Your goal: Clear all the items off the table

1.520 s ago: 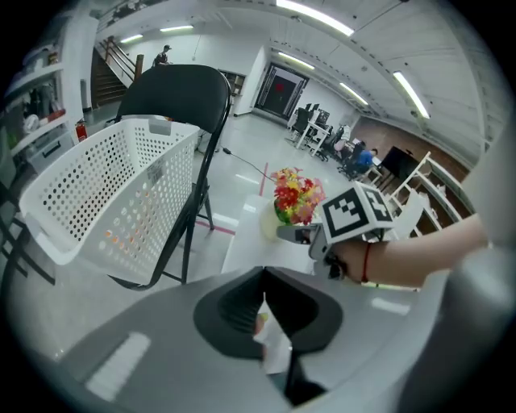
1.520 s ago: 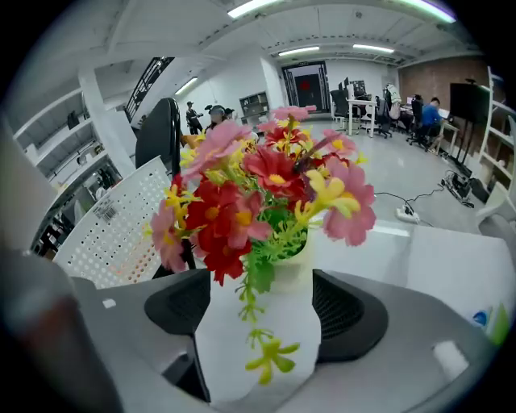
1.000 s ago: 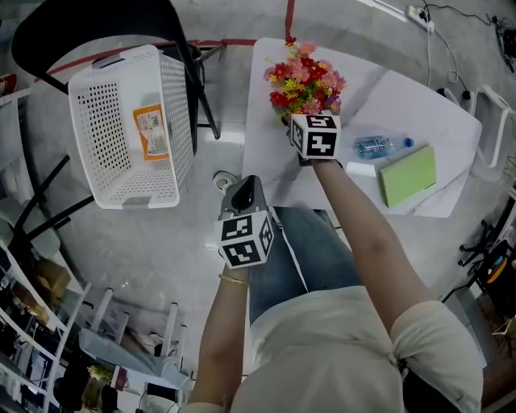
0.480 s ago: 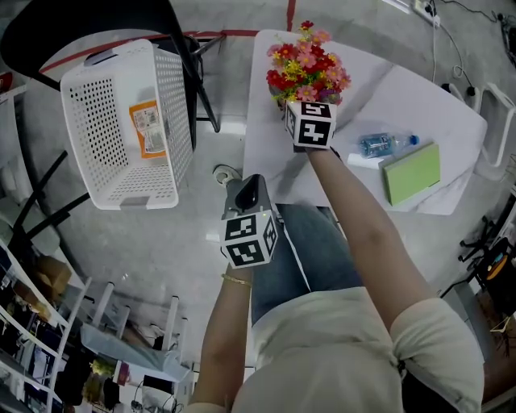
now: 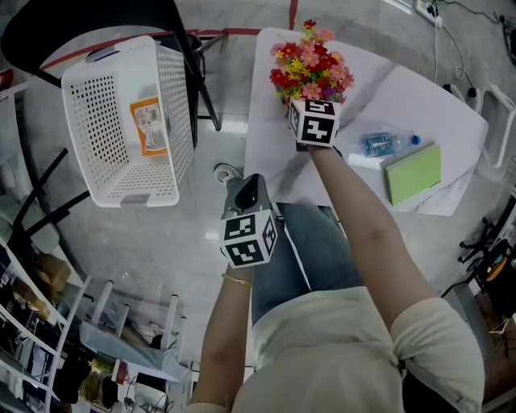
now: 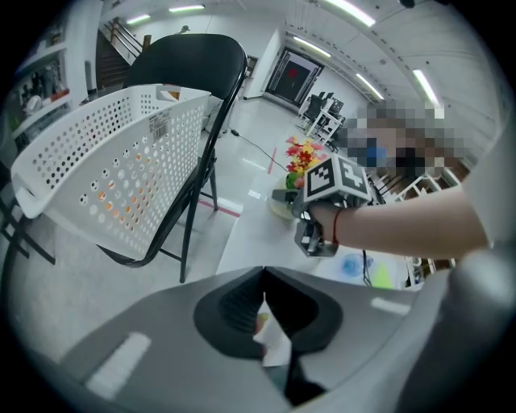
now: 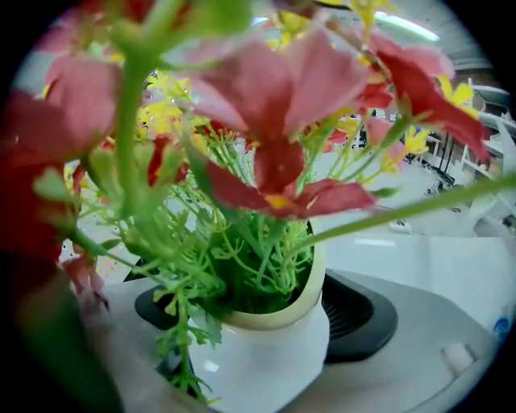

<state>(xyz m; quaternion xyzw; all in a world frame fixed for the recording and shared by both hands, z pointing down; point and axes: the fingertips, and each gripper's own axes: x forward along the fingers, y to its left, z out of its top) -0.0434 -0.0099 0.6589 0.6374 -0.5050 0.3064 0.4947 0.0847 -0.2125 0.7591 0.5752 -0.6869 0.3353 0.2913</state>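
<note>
Left gripper: closest to you, your left gripper (image 5: 246, 187) hangs over the floor just off the near edge of the white table (image 5: 379, 97). Its jaws are pressed together with nothing between them.
Green book: on your right, the flat green rectangular book (image 5: 412, 173) lies near the table's near edge.
Bottle: just beyond the book, the clear plastic water bottle with the blue cap (image 5: 383, 144) lies on its side, cap toward the book.
Right gripper: further out, your right gripper (image 7: 256, 316) reaches to the table's far left corner. Its two dark pads sit one on each side of the pot and clamp it.
Pot: the small cream-white round pot (image 7: 266, 363) fills the gap between those pads, upright. Whether its base touches the table, you cannot tell.
Flowers: red, pink and yellow artificial flowers (image 5: 310, 71) stand up out of the pot on green stems.
Basket: off to your left, well apart from the table, the white perforated plastic basket (image 5: 93, 121) rests on the black folding chair (image 5: 97, 24).
Packet: an orange flat packet (image 5: 149, 127) lies inside the basket.
</note>
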